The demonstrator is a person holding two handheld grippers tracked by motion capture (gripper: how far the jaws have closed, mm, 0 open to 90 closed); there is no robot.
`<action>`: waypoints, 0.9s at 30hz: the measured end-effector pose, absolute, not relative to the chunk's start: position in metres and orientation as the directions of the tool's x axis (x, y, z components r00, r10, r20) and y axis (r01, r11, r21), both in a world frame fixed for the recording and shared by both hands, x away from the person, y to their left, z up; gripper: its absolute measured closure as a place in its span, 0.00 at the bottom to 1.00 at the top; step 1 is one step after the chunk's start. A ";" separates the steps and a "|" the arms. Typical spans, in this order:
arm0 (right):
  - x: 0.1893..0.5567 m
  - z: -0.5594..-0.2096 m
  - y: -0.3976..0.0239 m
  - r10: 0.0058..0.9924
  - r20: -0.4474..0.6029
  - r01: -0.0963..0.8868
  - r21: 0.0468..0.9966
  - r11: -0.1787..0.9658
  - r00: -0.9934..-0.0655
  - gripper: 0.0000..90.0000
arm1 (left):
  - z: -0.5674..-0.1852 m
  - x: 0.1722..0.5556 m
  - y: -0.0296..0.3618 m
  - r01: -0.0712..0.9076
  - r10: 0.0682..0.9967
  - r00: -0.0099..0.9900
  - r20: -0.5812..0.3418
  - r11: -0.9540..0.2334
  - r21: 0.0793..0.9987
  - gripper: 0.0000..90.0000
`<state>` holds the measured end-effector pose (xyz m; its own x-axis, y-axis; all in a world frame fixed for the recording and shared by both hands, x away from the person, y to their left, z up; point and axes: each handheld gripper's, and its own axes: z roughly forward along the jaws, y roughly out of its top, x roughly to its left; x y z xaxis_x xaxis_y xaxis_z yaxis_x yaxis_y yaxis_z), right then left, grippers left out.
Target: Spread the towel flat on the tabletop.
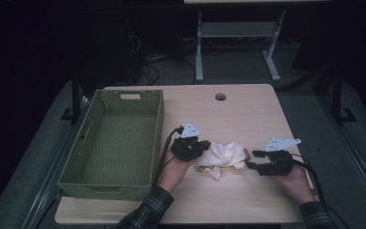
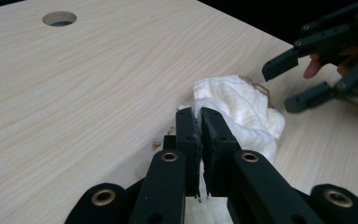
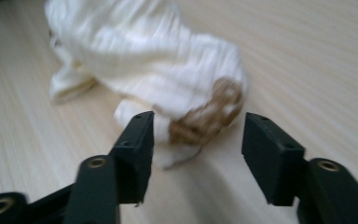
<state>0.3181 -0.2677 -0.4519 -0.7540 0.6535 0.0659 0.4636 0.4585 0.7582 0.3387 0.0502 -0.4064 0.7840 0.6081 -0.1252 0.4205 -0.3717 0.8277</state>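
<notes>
Left gripper (image 2: 199,122) pinches the cloth (image 2: 242,109); right gripper (image 3: 196,140), half-open, flanks its edge.

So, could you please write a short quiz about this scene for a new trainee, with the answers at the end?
1. True or false: the left gripper is shut on the white cloth.
2. Which colour is the patch on the cloth's end nearest the right gripper? A) blue B) brown C) black
3. Fill in: the green woven basket stands at the table's ____ side in the high view.

Key:
1. True. Its jaws pinch an edge of the cloth.
2. B. The right gripper's jaws stand apart before that patch and do not press on it.
3. Left. Nothing can be seen inside it.
</notes>
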 end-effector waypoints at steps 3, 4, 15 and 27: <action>0.332 -0.447 -0.270 0.652 0.098 0.465 0.780 0.419 -0.752 0.60 | -0.403 0.340 0.050 0.411 0.611 0.783 -0.116 -0.370 0.833 0.95; 0.332 -0.447 -0.270 0.652 0.098 0.465 0.780 0.419 -0.752 0.60 | -0.403 0.340 0.050 0.411 0.611 0.783 -0.116 -0.370 0.833 0.95; 0.358 -0.454 -0.273 0.643 0.178 0.520 0.759 0.393 -0.745 0.99 | -0.397 0.344 0.050 0.400 0.620 0.777 -0.109 -0.351 0.847 0.95; 0.369 -0.454 -0.276 0.622 0.269 0.558 0.762 0.329 -0.735 0.78 | -0.401 0.344 0.046 0.405 0.611 0.784 -0.113 -0.364 0.839 0.95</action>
<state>0.3686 -0.2759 -0.4545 -0.7353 0.6220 0.2693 0.5577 0.3294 0.7619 0.3441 0.0455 -0.4007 0.7835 0.6110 -0.1130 0.4047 -0.3637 0.8390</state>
